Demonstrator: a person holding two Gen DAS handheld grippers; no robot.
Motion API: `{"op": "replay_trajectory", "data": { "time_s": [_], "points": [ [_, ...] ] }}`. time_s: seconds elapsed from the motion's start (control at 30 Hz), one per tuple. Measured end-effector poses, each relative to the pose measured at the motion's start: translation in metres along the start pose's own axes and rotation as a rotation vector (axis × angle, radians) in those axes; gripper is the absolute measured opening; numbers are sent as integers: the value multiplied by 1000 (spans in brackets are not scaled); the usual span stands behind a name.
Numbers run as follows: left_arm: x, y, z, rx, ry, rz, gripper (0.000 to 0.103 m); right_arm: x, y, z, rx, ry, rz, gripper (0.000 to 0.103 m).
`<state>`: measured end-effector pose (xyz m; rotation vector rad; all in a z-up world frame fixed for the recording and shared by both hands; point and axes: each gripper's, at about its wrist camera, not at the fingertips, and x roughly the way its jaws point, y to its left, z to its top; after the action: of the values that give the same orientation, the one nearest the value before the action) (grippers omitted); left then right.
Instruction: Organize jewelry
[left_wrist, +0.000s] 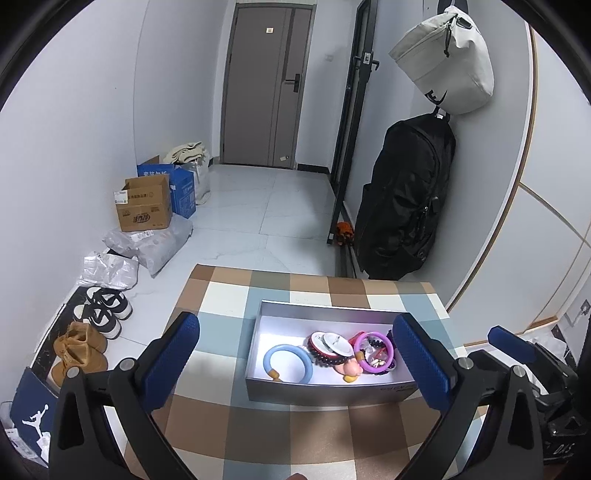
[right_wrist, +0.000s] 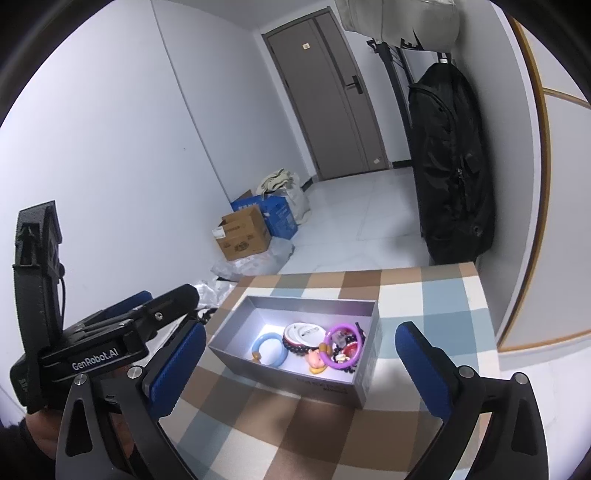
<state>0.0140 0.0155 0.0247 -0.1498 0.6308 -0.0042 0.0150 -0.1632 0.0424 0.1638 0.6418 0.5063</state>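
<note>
A grey open box (left_wrist: 325, 395) (right_wrist: 295, 384) stands on the checked tablecloth (left_wrist: 288, 435) (right_wrist: 266, 424). Inside lie a light blue ring (left_wrist: 288, 363) (right_wrist: 269, 349), a round white badge (left_wrist: 332, 343) (right_wrist: 303, 332) ringed by dark beads, a purple ring (left_wrist: 373, 354) (right_wrist: 341, 349), a small pink figure (left_wrist: 349, 369) (right_wrist: 316, 360) and more beaded pieces. My left gripper (left_wrist: 306, 365) is open, its blue pads wide apart on either side of the box's near part, with nothing held. My right gripper (right_wrist: 306, 369) is open too, empty, just short of the box.
The left gripper's body (right_wrist: 99, 350) sits at the left of the right wrist view. On the floor to the left are cardboard boxes (left_wrist: 147, 206), plastic parcels (left_wrist: 147, 243) and shoes (left_wrist: 99, 314). A black bag (left_wrist: 406, 199) and a pale bag (left_wrist: 447, 62) hang on the right wall.
</note>
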Motion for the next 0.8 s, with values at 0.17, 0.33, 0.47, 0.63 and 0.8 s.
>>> {"op": "replay_trajectory", "data": {
  "time_s": [0.17,0.33,0.47,0.63,0.8],
  "points": [
    [-1,-2,-1,7,1,22,102,2,1,-3,-14,7,-13,103],
    [-2,-4,-4,15,6,32,102,4,0,-7,-10,26,-18,103],
    [-3,-4,-3,12,8,31,102,4,-1,-8,-6,26,-21,103],
    [-1,-5,-4,10,17,32,102,3,-1,-7,-6,26,-23,103],
    [-1,-5,-3,5,23,28,102,3,-1,-7,-2,28,-22,103]
  ]
}}
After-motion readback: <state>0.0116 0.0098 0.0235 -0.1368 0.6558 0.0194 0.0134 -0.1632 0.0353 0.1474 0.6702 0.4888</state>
